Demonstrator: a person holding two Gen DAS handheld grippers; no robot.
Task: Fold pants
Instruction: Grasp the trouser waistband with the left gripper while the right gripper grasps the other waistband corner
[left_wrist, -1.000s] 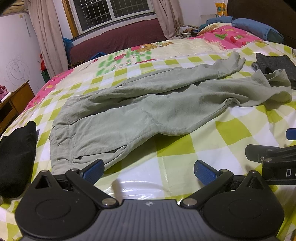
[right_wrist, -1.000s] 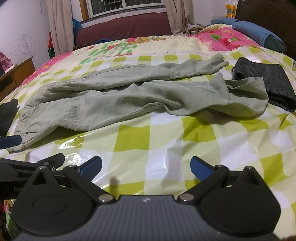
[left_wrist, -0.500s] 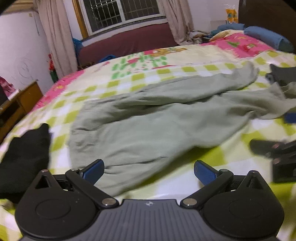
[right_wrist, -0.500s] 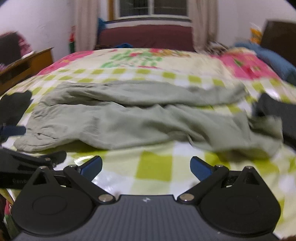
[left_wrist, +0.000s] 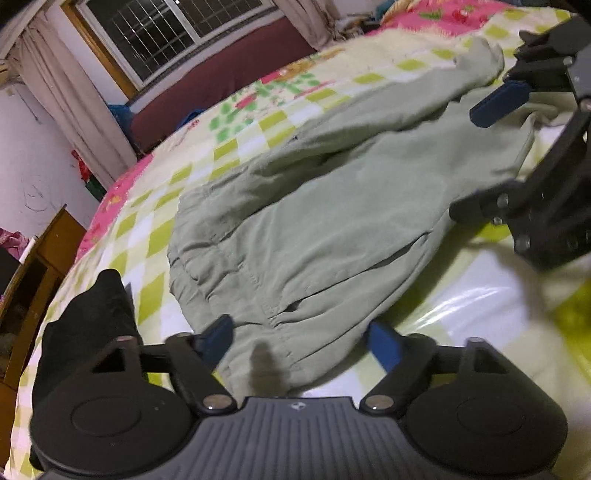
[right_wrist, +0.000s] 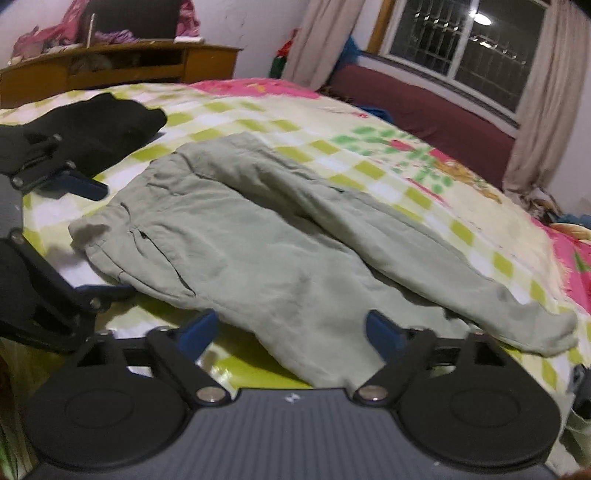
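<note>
At the far left of the left wrist view stands a wooden cabinet (left_wrist: 40, 254), and next to it a black garment (left_wrist: 88, 314) lies on the checked bedspread (left_wrist: 147, 236), near the waist end of the pants (left_wrist: 314, 229) but apart from it. The left gripper (left_wrist: 301, 338) has its jaws spread wide, one blue pad on each side of the waistband edge, and nothing is clamped between them; whether the pads touch the cloth cannot be told. The pale green pants lie unfolded across the bed, waist nearest this camera, legs running away to the upper right. At the right edge the right gripper (left_wrist: 491, 155) shows side-on over the leg part, one blue pad and its black linkage visible. This view alone shows the barred window (left_wrist: 177, 33) straight above the dark red couch (left_wrist: 229, 77).

In the right wrist view the left gripper (right_wrist: 96, 240) sits at the far left edge by the waistband, with the black garment (right_wrist: 92, 129) behind it. The pants (right_wrist: 295, 251) run from waist at left to cuffs at right. The right gripper (right_wrist: 291, 332) is also wide open, its pads on either side of the near leg, gripping nothing. Only this view shows both cuffs, the far leg's cuff lying over the near leg at the right, and the cluttered top of the cabinet (right_wrist: 122, 62).
</note>
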